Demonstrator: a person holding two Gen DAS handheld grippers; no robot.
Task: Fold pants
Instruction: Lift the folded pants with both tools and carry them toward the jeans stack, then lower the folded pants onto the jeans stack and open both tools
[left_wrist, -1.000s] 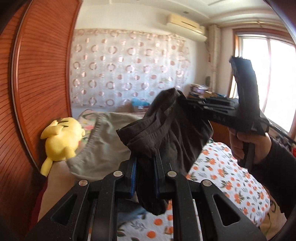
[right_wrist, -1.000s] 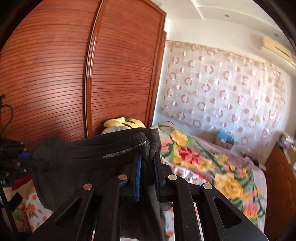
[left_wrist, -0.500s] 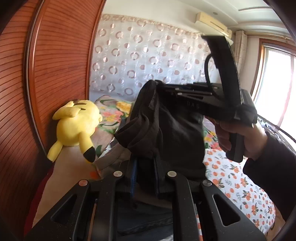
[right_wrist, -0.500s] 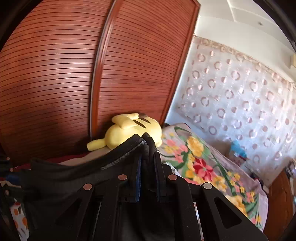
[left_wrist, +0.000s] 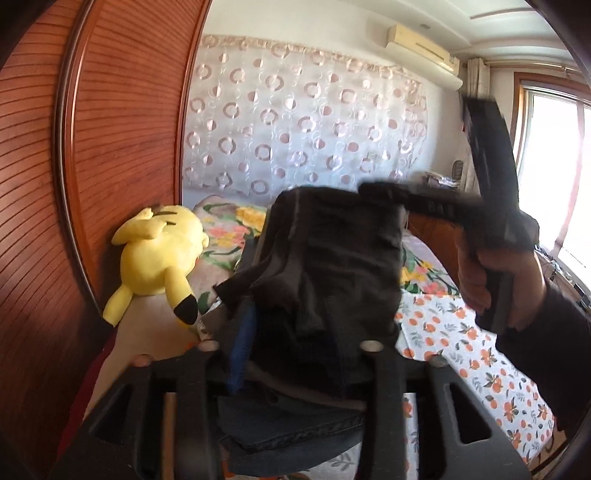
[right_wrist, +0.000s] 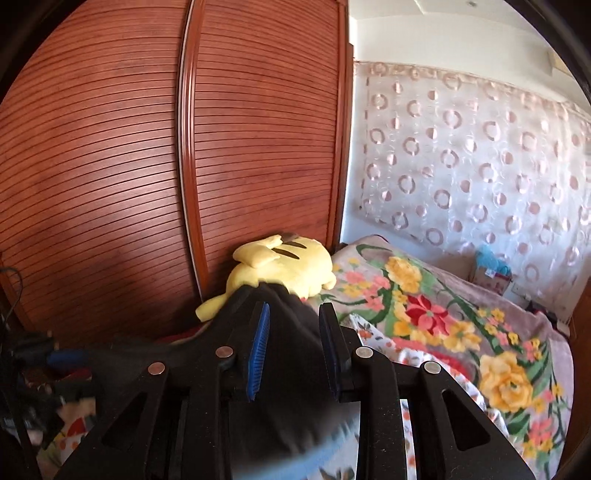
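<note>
Now both tools (left_wrist: 295, 332) (right_wrist: 293, 349) opening around pants (left_wrist: 332, 266).

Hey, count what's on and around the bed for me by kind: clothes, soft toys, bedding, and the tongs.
Clothes: 2, black pants and folded dark denim piece beneath them
Soft toys: 1, yellow plush
Bedding: 2, flowered blanket and orange-print sheet
Tongs: 2, left tongs and right tongs, both opening
Total: 7

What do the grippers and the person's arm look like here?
Left gripper and right gripper: matte black plastic, triangular cut-outs, round silver fasteners, blue ribbed pads. The hand grips a black pistol-style handle; its sleeve is dark.
</note>
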